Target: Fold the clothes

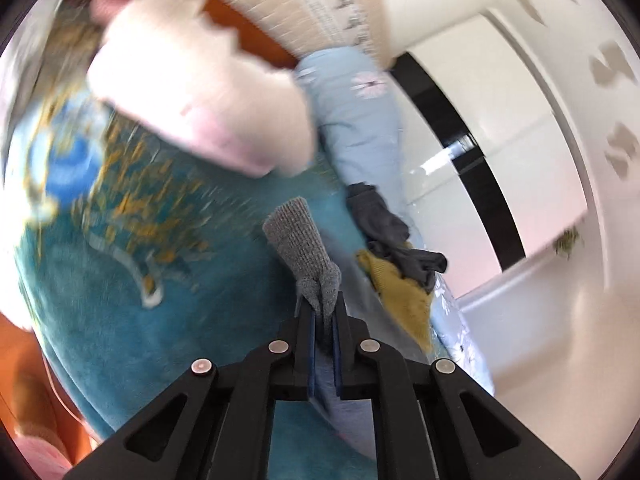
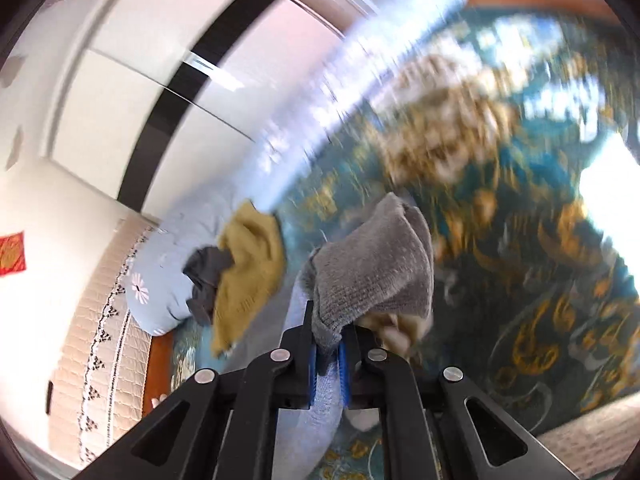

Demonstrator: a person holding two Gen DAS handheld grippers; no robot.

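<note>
Grey sock (image 1: 303,246) pinched at one end in my left hand-held gripper (image 1: 323,320), at the other in my right hand-held gripper (image 2: 329,342), above the blue bedspread (image 1: 120,312). Keep both grips firm, edges aligned; views are blurred.

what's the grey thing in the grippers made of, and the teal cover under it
The grey sock, pinched by both the left gripper and the right gripper, looks like a soft knit, cotton or wool blend: ribbed rows of stitches show. The teal blanket looks like plush fleece with a printed gold pattern: fuzzy, matte nap, though blurred.
</note>
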